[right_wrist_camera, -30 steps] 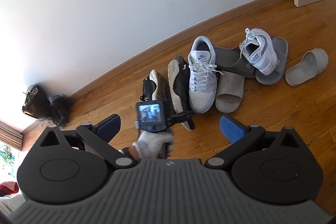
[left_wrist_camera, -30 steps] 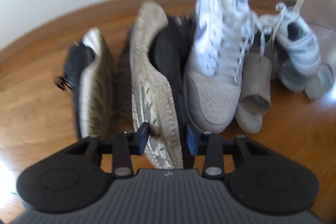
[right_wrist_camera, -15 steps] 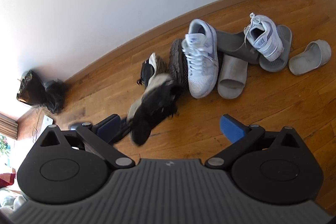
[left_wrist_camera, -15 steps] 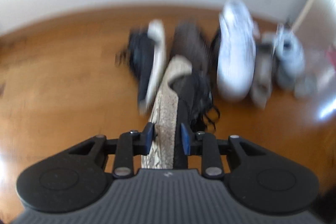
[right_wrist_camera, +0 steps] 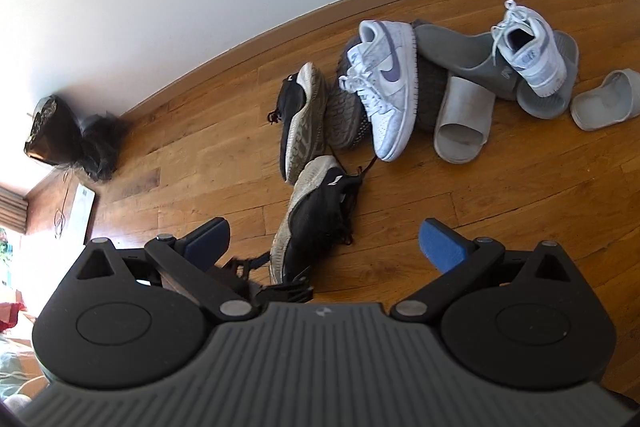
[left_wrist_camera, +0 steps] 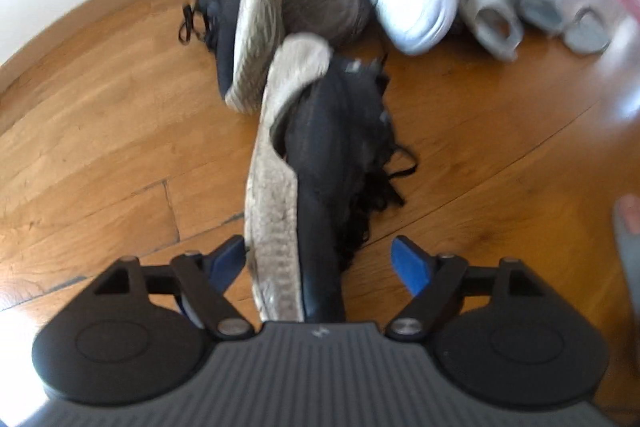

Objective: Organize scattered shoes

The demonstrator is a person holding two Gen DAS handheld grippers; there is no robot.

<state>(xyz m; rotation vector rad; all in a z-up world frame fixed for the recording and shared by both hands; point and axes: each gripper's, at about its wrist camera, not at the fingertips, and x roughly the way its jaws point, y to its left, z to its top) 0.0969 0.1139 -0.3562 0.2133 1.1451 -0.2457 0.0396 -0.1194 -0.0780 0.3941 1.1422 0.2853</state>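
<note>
With jaws just spread and clear of it, left gripper (left_wrist_camera: pixel 320 259) leaves black shoe (left_wrist_camera: pixel 320 163) on its side on floor, near pile; right gripper (right_wrist_camera: pixel 324 239) wide, empty. Back off straight, w/o snagging laces.

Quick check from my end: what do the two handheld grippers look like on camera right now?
The two match. The left gripper and right gripper each have a ribbed grey body bearing a small pale logo, two round black discs, black linkage arms with silver pivot screws, and blue pads on the fingers. No cables or sleeves are visible.
</note>
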